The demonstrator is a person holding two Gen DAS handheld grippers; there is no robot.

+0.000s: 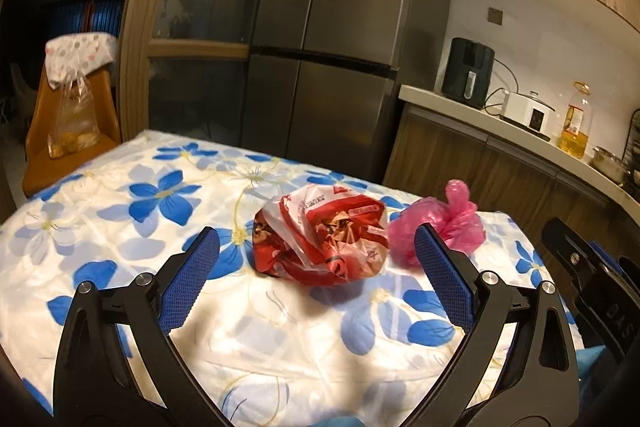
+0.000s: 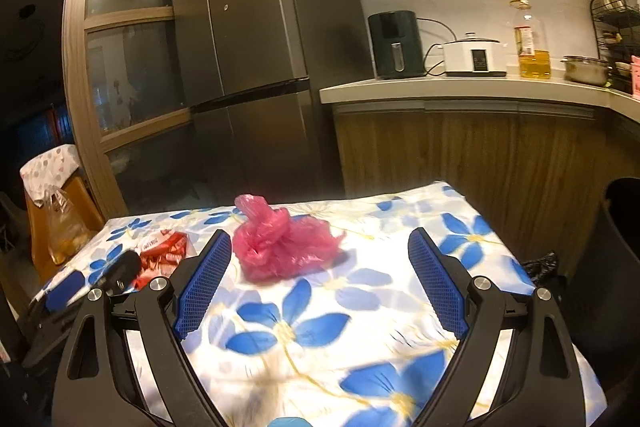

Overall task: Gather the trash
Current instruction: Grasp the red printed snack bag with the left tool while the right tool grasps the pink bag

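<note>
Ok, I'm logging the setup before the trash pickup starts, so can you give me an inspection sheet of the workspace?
Surface: table under a blue-flowered cloth, wrinkled.
Job's things: crumpled red-and-white bag and knotted pink bag, lying side by side on the cloth, neither held.
Clutter: nothing seen besides the two bags.
Grippers: left claw open, facing the red-and-white bag; right claw open, the pink bag ahead of it, toward its left finger.
Cables: black cords behind the air fryer and white cooker on the counter.
Surroundings: fridge, oil bottle, steel pot, orange chair holding a clear bag.
</note>
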